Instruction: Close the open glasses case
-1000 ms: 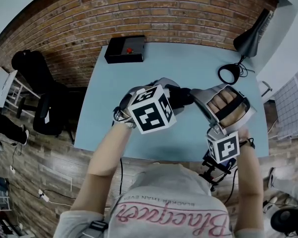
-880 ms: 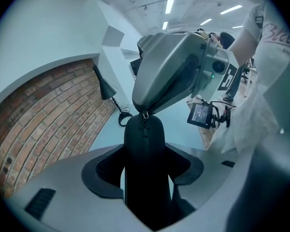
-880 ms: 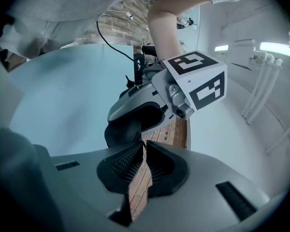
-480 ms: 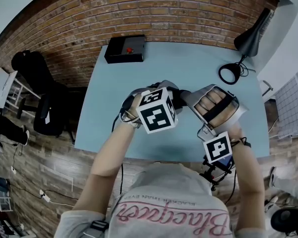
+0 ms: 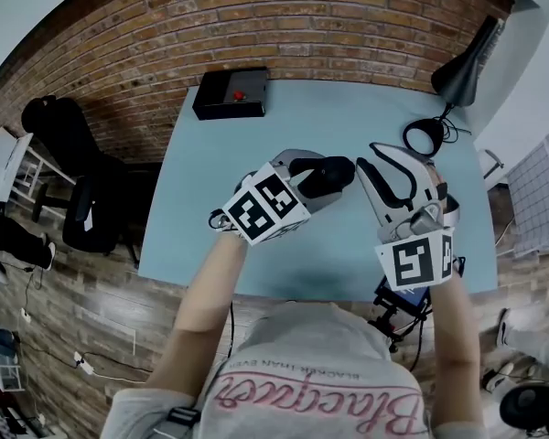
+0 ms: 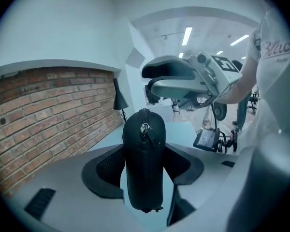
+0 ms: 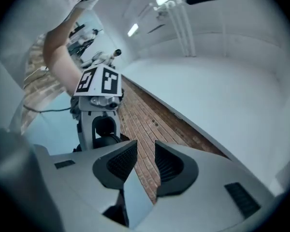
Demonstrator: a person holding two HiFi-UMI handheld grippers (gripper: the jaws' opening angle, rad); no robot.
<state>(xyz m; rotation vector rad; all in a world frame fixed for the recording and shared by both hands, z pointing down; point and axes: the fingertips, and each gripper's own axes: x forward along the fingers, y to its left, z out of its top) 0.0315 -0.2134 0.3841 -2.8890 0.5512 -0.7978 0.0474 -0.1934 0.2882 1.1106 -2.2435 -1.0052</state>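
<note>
**Item: glasses case, zipped, held in the left gripper**

Your left gripper (image 6: 145, 167) pinches the black glasses case (image 6: 144, 146) above the middle of the tabletop (image 5: 256, 135). Change noted: your right gripper (image 7: 146, 164), close against the case half a second ago, has drawn back toward the right edge, jaws a narrow gap apart, empty. Reading: the closing looks done (the zip pull (image 6: 145, 128) sits on a shut seam). Orientation: the long axis runs along your left jaws, far end toward the right gripper.
</note>
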